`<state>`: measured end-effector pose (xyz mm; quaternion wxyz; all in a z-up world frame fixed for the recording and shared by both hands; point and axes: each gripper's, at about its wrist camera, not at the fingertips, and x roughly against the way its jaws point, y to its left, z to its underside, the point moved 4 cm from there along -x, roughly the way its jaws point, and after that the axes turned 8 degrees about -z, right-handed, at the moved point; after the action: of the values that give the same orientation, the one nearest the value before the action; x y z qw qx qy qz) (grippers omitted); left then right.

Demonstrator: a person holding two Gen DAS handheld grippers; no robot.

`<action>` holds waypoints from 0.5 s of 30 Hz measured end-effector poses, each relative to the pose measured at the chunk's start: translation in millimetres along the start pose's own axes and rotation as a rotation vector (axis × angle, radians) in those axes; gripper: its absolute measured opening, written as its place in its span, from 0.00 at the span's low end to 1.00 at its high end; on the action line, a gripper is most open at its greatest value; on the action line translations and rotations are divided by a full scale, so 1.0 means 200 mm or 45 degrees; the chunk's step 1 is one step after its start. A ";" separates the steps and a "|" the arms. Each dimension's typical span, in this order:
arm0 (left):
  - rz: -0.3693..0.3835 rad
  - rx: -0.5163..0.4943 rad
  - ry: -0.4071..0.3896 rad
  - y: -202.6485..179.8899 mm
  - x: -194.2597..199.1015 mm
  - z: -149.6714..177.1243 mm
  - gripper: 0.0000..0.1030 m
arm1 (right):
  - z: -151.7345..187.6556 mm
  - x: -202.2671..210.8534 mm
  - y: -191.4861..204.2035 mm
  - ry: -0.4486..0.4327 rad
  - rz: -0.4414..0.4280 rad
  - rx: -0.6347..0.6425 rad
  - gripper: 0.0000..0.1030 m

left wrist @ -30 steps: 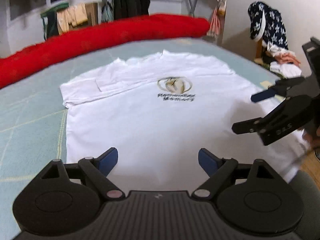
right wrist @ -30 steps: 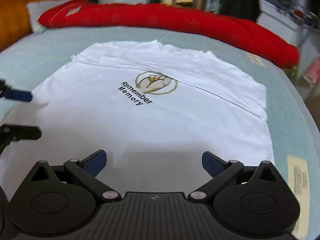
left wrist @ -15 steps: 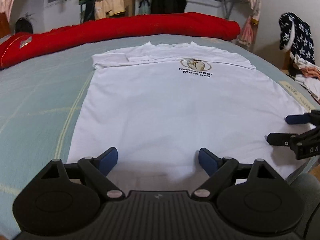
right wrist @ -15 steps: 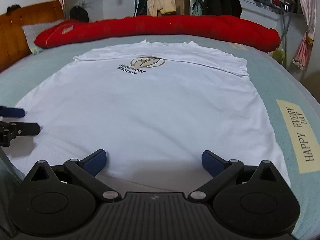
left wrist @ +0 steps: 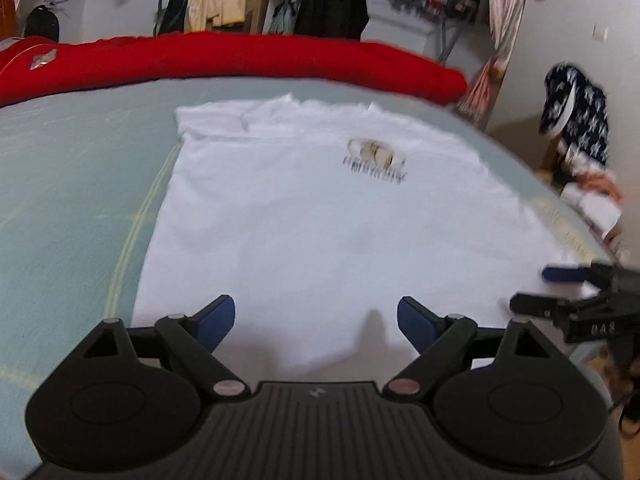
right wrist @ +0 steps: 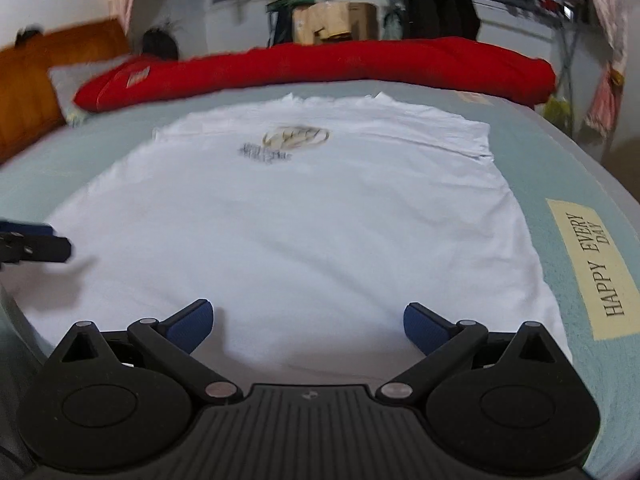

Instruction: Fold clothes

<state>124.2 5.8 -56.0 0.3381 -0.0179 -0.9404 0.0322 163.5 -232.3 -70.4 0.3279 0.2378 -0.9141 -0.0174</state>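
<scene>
We hold the left gripper with its jaws spread wide and nothing between them, above the near hem of the white T-shirt. The right gripper is likewise released, its blue pads apart over the same hem, further to the right. The T-shirt lies flat, front up, on the pale green bed sheet, collar pointing away from us. Its chest print is blurred; we cannot read the lettering beneath it. A cream label on the sheet, right of the shirt, reads "HAPPY EVERY DAY". A red quilt lies rolled along the far edge.
</scene>
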 end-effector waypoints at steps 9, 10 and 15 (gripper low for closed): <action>0.019 0.149 0.032 0.06 -0.27 -0.19 0.86 | -0.26 -0.14 0.10 -0.098 -0.496 -0.097 1.00; -0.001 0.158 0.048 0.09 -0.29 -0.18 0.85 | -0.28 -0.18 0.12 -0.093 -0.549 -0.105 1.00; -0.065 0.143 0.029 0.21 -0.30 -0.13 0.85 | -0.20 -0.31 0.17 -0.044 -0.566 -0.115 1.00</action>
<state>186.7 45.4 -76.9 0.3499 0.0249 -0.9334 0.0762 215.0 -170.1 -69.7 0.3109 0.4181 -0.8429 -0.1344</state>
